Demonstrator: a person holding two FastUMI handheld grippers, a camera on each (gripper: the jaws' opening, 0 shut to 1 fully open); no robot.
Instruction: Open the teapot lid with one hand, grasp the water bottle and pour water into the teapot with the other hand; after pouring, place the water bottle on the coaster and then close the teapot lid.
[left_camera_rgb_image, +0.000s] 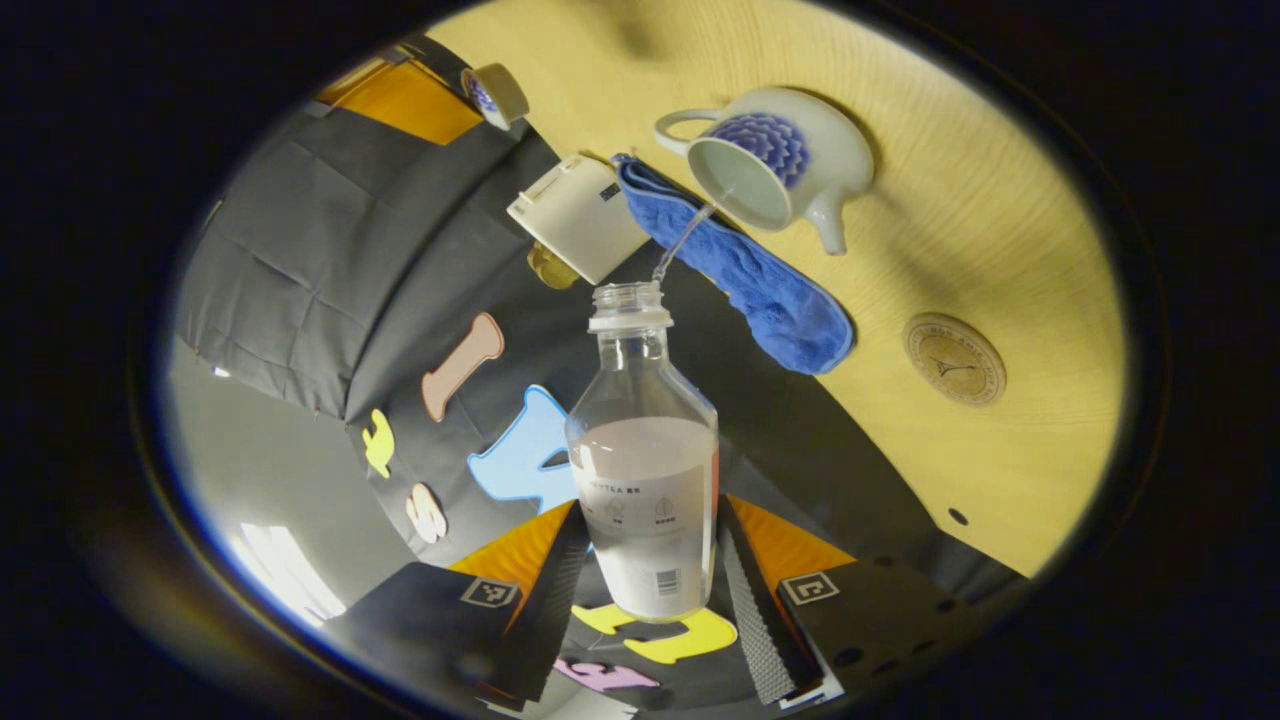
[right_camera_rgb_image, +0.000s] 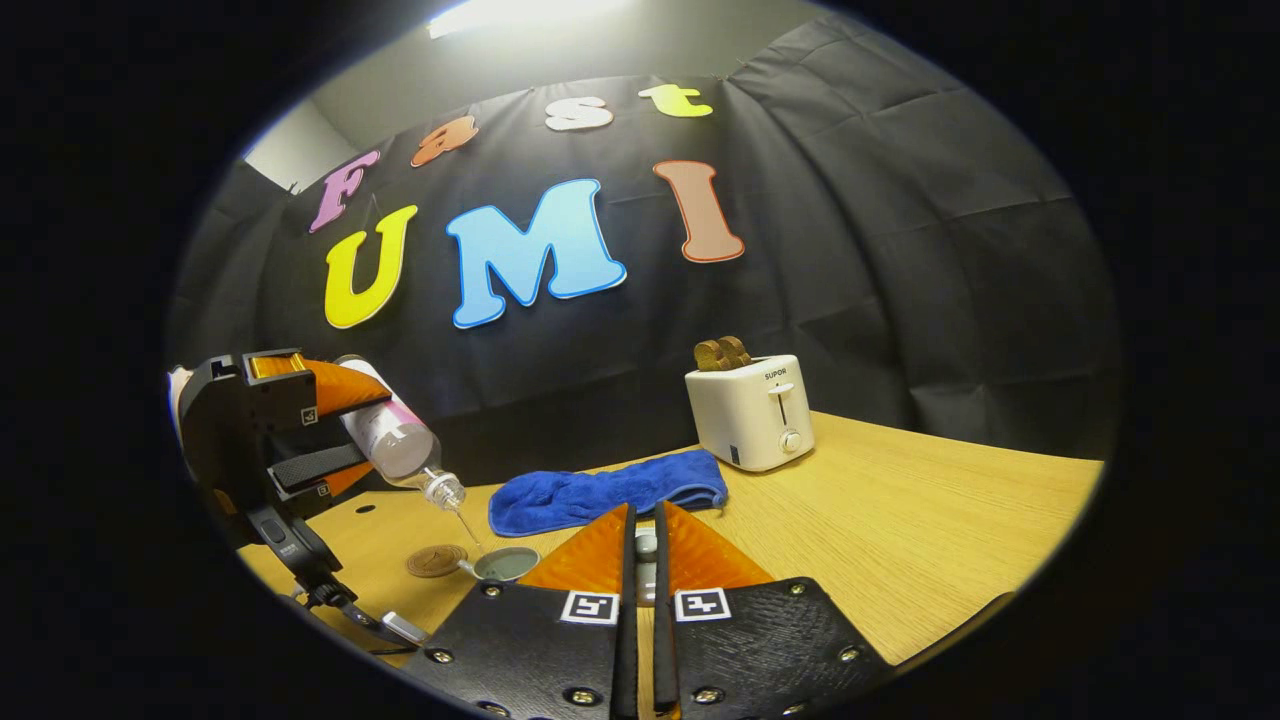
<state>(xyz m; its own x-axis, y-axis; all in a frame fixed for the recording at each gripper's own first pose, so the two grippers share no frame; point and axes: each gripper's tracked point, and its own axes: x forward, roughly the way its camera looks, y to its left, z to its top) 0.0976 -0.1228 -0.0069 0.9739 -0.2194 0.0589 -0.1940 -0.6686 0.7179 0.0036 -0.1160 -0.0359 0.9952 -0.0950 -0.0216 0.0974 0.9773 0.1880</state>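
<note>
My left gripper is shut on a clear water bottle, tilted with its open neck toward the white teapot. A thin stream of water runs from the neck into the teapot's open mouth. The round wooden coaster lies on the table beside the teapot. In the right gripper view, my right gripper is shut on the small teapot lid, held above the table. Farther left there, the left gripper tips the bottle over the teapot, next to the coaster.
A blue cloth lies folded behind the teapot. A white toaster with toast in it stands at the back of the wooden table. A small roll-like object sits past the toaster.
</note>
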